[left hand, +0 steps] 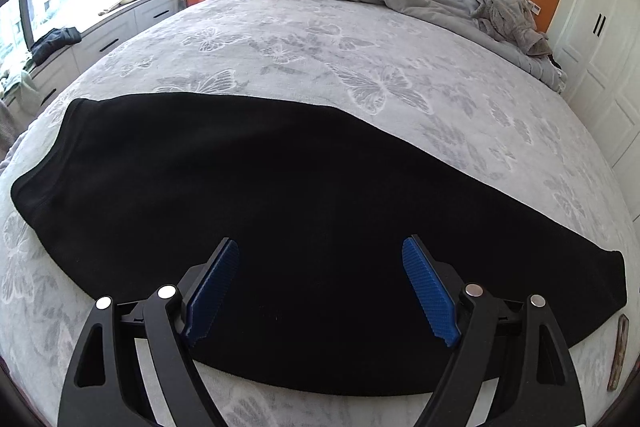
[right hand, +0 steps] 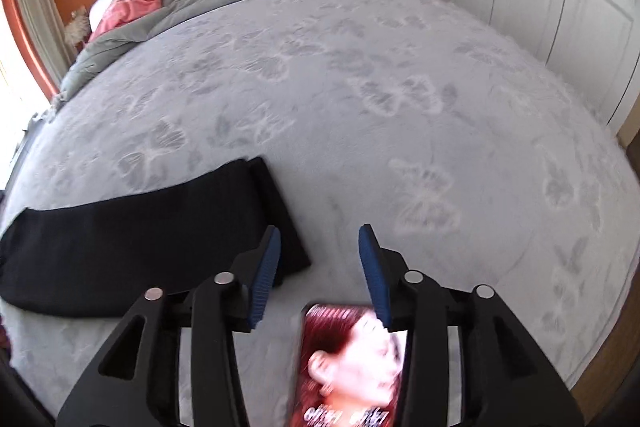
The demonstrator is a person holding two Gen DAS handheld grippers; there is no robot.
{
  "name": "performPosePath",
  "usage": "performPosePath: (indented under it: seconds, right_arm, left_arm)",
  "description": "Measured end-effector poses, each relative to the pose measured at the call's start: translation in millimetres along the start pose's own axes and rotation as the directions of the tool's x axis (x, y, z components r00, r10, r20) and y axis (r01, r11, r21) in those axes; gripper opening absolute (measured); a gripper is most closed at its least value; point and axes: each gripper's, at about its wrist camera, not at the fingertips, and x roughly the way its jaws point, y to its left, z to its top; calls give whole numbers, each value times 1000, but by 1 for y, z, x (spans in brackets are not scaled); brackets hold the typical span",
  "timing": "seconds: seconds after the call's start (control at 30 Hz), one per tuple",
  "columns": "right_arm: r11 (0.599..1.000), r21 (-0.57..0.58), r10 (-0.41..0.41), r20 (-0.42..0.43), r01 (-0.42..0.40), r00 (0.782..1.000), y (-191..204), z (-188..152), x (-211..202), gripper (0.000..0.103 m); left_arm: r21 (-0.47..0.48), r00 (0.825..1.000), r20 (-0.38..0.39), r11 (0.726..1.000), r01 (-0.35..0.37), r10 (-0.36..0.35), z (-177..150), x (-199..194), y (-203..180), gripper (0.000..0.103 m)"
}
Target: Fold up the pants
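Left gripper [left hand: 320, 287] jaws apart, over pants [left hand: 280, 207] laid flat on bed [left hand: 320, 39] for folding. Right gripper [right hand: 318, 267] jaws apart, empty, beside cuff [right hand: 276, 215]; phone [right hand: 352, 363] below.

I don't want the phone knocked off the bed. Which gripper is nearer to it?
Right. The right gripper hangs open directly over the phone. The left gripper hangs open over the middle of the pants, the phone off to its right.

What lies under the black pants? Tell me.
The black pants lie flat on the grey butterfly blanket, which shows all around them. Anything beneath the cloth is covered.
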Motion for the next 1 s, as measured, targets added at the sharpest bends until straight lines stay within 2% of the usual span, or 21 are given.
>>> performPosePath:
  seconds: [0.07, 0.13, 0.2, 0.33, 0.4, 0.43, 0.47, 0.5, 0.53, 0.57, 0.6, 0.67, 0.77, 0.9, 1.0]
  right_arm:
    - [1000, 3, 17, -6, -17, 1000, 7, -5, 5, 79]
    - [1000, -10, -6, -3, 6, 1000, 15, -4, 13, 81]
    - [1000, 9, 7, -43, -7, 999, 19, -1, 30, 81]
    - [999, 8, -35, -123, 37, 992, 25, -9, 57, 81]
    - [999, 26, -21, -139, 25, 990, 27, -12, 66, 83]
    - [999, 36, -21, -125, 25, 992, 27, -14, 65, 81]
    - [999, 44, -11, -121, 16, 993, 28, -15, 65, 65]
    - [998, 56, 13, -121, -6, 993, 29, -15, 64, 58]
    - [998, 66, 19, -121, -11, 992, 30, -15, 61, 36]
    - [995, 84, 59, -128, -48, 990, 32, -13, 59, 20]
    - [990, 116, 96, -123, -81, 988, 35, -10, 53, 20]
    - [988, 121, 102, -75, -92, 992, 51, 0, 31, 20]
    - [971, 113, 208, 15, -209, 978, 89, 18, -10, 20]
    - [923, 10, 384, 79, -386, 920, 186, 33, -60, 20]
    - [867, -90, 495, 55, -490, 867, 272, 32, -77, 20]
  left_arm:
    - [12, 1000, 1, 1000, 5, -5, -1, 0, -3, 81]
    - [19, 1000, 1, 1000, 15, -15, -2, -3, -4, 81]
    - [8, 1000, 1, 999, 31, -31, -3, -6, 0, 82]
    - [-12, 999, 0, 999, 46, -46, 0, -9, 9, 83]
    - [-22, 999, -4, 999, 50, -50, 3, -9, 13, 83]
    - [-22, 999, -4, 998, 53, -53, 4, -9, 14, 83]
    - [-22, 999, -4, 998, 51, -51, 5, -10, 15, 83]
    - [-19, 999, -4, 999, 51, -51, 6, -11, 15, 83]
    - [-14, 999, -4, 999, 48, -48, 6, -11, 15, 83]
    - [-13, 999, -7, 999, 44, -44, 7, -12, 15, 83]
    - [-13, 999, -12, 999, 43, -43, 8, -13, 16, 83]
    - [-31, 998, -18, 998, 53, -54, 10, -16, 22, 83]
    - [-77, 995, -15, 993, 93, -94, 14, -27, 38, 83]
    - [-130, 992, -1, 983, 127, -128, 16, -41, 60, 83]
    - [-134, 990, 14, 981, 139, -138, 16, -53, 73, 83]
